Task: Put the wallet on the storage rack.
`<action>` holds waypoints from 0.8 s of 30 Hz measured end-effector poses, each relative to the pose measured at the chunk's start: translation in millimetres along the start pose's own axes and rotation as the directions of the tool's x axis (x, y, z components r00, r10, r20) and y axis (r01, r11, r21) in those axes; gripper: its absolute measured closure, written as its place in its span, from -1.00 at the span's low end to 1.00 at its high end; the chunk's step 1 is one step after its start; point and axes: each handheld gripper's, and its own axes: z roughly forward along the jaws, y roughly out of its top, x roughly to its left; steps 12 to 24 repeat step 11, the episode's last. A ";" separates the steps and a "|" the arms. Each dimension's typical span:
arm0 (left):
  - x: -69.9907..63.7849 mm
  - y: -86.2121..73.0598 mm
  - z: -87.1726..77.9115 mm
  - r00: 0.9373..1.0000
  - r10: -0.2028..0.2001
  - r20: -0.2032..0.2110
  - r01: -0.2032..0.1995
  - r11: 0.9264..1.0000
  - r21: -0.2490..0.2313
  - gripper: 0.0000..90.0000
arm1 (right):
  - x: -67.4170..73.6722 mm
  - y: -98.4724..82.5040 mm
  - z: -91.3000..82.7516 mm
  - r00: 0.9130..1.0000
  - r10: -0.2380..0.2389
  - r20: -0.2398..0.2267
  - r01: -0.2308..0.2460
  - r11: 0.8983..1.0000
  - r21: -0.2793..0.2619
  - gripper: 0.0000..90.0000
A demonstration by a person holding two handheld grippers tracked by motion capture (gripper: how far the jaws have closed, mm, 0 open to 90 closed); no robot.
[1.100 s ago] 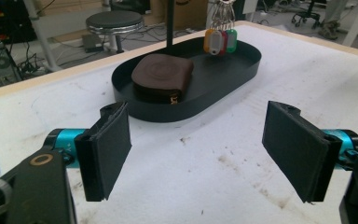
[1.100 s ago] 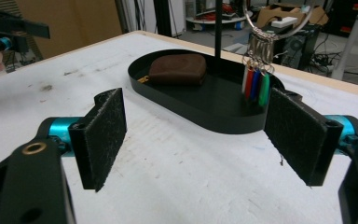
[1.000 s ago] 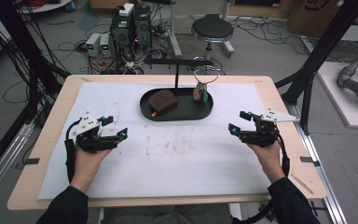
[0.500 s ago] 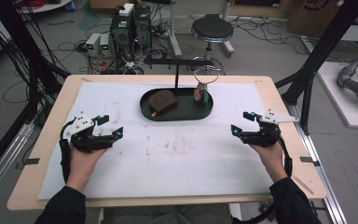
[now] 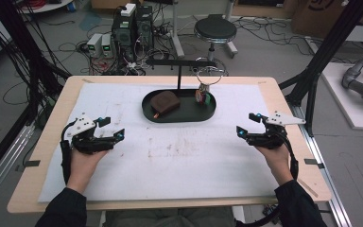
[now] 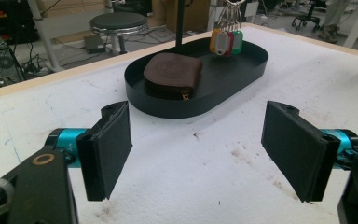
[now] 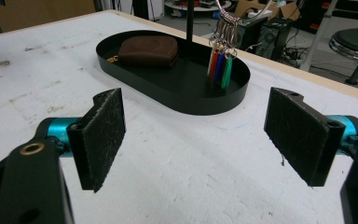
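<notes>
High view puts us nearest the person's side of the desk [image 5: 283, 101], where we hold the left hand-held gripper [image 5: 108, 128] and the right hand-held gripper [image 5: 249, 124] low over the white cover, well apart from each other, each with its jaws spread wide and nothing between them. Both point toward the middle, where the black oval tray [image 5: 203, 115] sits well ahead of us. Inside it the brown pouch [image 5: 164, 101] lies flat on the left half, and the bunch of coloured key tags [image 5: 203, 96] hangs from a ring on the stand [image 5: 179, 71] over the right half.

From here we judge a few risks. The pouch lies close to the tray's wall, so a low approach could catch a jaw on the rim and shove the whole tray across the cover. A grip taken too near the pouch's edge might let it slip or sag. In the right gripper view the tags [image 7: 220, 63] dangle beside the post; reaching in fast could set them swinging, tangle a jaw in the ring, or tip the stand.
</notes>
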 end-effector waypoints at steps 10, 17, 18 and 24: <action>1.2 -1.3 1.7 1.000 -0.007 -0.001 0.007 1.000 0.001 -0.46 | 0.2 -0.4 0.5 1.000 0.002 -0.002 -0.002 1.000 0.004 -0.53; 1.8 -1.5 1.7 1.000 -0.006 -0.001 0.006 1.000 0.003 -0.46 | -0.3 -0.5 0.7 1.000 0.002 -0.002 -0.002 1.000 0.003 -0.53; 1.8 -1.5 1.7 1.000 -0.006 -0.001 0.006 1.000 0.003 -0.46 | -0.3 -0.5 0.7 1.000 0.002 -0.002 -0.002 1.000 0.003 -0.53; 1.8 -1.5 1.7 1.000 -0.006 -0.001 0.006 1.000 0.003 -0.46 | -0.3 -0.5 0.7 1.000 0.002 -0.002 -0.002 1.000 0.003 -0.53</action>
